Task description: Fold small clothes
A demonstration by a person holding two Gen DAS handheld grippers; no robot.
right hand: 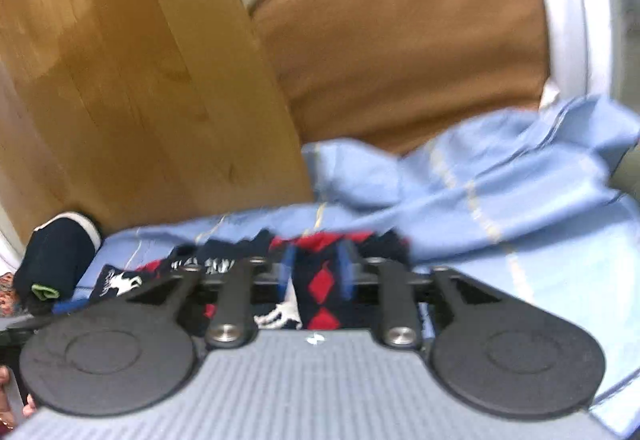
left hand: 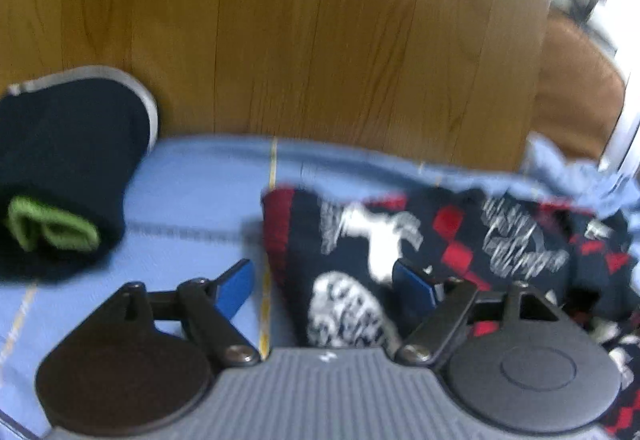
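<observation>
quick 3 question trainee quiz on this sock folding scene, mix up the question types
1. True or false: the left gripper has its fingers standing wide apart.
2. Multiple choice: the cloth that the clothes lie on is (a) light blue, (b) green, (c) white.
3. Short answer: what lies between the fingers of the right gripper?

Key
1. True; the patterned sock lies between them, unpinched.
2. (a), the light blue sheet.
3. A strip of the navy sock with red diamonds; the blur hides whether the pads press it. The rolled dark bundle with a green tab lies apart.
</observation>
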